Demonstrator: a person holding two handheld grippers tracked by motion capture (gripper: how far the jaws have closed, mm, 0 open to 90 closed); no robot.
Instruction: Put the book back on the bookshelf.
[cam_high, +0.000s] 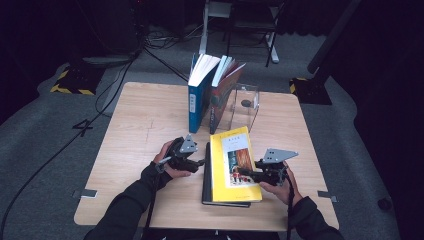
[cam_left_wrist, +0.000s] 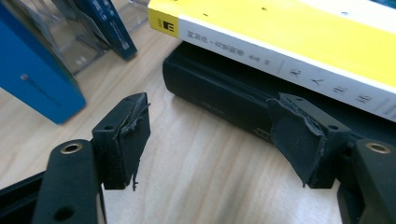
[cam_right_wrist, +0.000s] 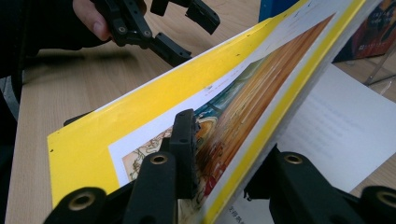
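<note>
1. Gripping front cover of yellow book (cam_high: 234, 165): right gripper (cam_high: 248, 174), jaws closed on cover's open edge, 1 jaw on printed face, 1 beneath; cover lifted clear of white page (cam_right_wrist: 345, 126) in right gripper view.
2. Yellow book: lying flat, stacked on black book (cam_high: 206, 176), near front edge of wooden table (cam_high: 140, 120), spine toward left gripper.
3. Left gripper (cam_high: 199, 162): just beside black book's spine, jaws apart, nothing between them; worn pads (cam_left_wrist: 299, 137) close to that spine in left gripper view, contact not discernible.
4. Black book: under yellow book, spine and near edge showing past it.
5. Blue book (cam_high: 199, 95): upright, beyond yellow book, toward table's far edge.
6. Red-covered book (cam_high: 223, 92): upright, leaning, just beside blue book, between it and clear bookend (cam_high: 246, 102).
7. Clear bookend: directly beyond yellow book's far end.
</note>
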